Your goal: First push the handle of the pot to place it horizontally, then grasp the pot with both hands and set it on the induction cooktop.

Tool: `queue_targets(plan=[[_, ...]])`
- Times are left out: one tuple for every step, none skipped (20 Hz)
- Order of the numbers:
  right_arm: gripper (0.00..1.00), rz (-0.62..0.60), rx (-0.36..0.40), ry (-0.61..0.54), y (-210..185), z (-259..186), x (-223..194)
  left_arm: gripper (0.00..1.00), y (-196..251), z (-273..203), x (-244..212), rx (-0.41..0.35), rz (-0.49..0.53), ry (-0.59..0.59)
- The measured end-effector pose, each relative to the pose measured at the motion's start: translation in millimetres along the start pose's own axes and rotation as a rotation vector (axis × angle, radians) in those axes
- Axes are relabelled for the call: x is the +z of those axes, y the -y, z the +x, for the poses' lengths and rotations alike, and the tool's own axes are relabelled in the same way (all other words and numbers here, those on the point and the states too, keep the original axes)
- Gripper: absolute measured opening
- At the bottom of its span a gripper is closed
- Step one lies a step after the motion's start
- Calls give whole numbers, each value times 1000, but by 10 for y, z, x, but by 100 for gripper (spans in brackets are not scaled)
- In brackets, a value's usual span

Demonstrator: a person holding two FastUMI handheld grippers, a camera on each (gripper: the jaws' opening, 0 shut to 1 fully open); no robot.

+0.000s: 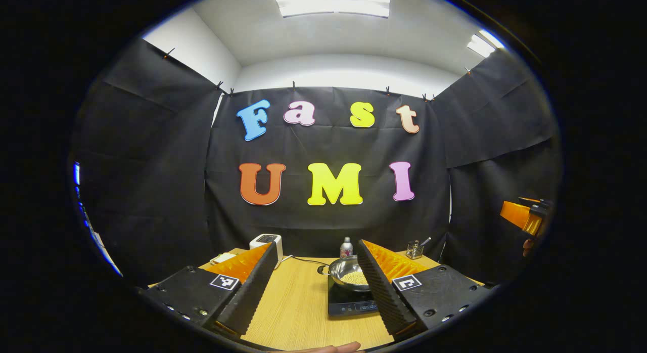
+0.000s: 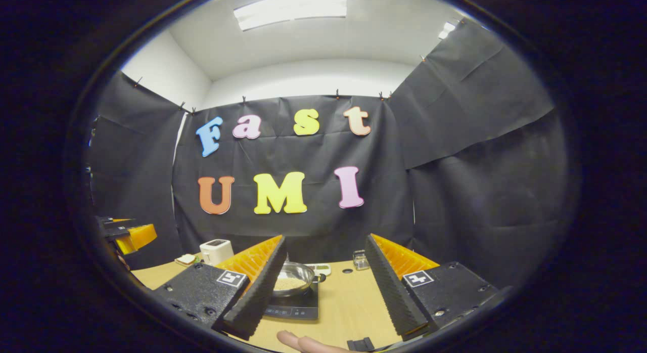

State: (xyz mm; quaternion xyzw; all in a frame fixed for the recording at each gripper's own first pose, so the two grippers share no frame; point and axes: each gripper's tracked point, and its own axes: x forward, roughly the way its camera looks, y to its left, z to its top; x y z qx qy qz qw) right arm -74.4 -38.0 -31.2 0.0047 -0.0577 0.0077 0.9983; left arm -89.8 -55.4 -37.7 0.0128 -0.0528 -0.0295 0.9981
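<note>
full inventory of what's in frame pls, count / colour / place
pot: 1, silver, pale grains inside, sitting on the cooktop
induction cooktop: 1, black, on the table's middle
table: 1, light wood
toaster: 1, white, back left of the table
bottle: 1, pale with a pink label, behind the pot
wire holder: 1, metal mesh with utensils, back right
small flat item: 1, white, beside the toaster; kind unclear
left gripper: 1, raised over the table's near edge, open
right gripper: 1, raised over the near edge, open
fingertip: at the bottom of the right gripper view
</note>
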Motion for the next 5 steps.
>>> queue_targets(plan=[[97,2,-2,-5,2,-4,-12,94,7,0,8,2,-1,5],[98,3,-3,-10,2,9,-34,94,24,1,8,-1,-3,8],[98,4,-2,-13,3,18,-46,94,45,-12,12,-4,-3,9],[98,7,4,-11,-6,16,-45,94,42,-10,5,-5,0,9],[98,12,11,-6,-16,7,-35,94,37,-6,-4,-3,5,8]])
